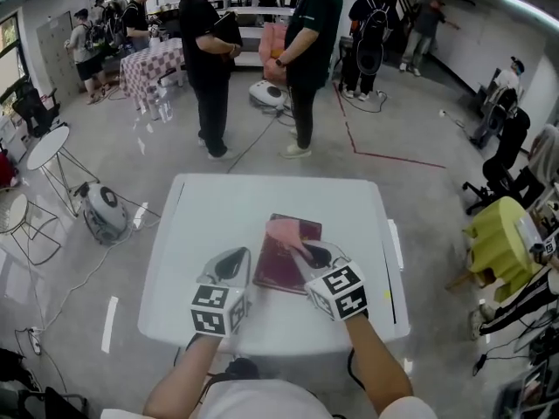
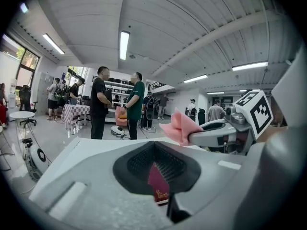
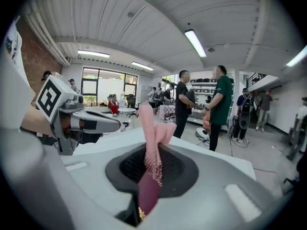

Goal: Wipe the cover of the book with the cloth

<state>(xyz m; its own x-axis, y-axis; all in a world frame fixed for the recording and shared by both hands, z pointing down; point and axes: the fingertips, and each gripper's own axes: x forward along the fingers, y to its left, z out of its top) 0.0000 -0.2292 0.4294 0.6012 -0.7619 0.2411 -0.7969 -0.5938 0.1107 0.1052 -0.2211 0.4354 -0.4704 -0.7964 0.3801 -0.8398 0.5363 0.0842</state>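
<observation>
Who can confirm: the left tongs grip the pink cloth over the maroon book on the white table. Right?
One thing is wrong: the right tongs grip the pink woven cloth, not the left tongs. The right gripper view shows the cloth pinched between its jaws. The rest holds: it is over the maroon hardcover book on the white rectangular table.

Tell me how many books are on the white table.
1: a maroon book lies on the table, beside the left gripper and partly under the pink cloth held by the right gripper. No other shows.
</observation>
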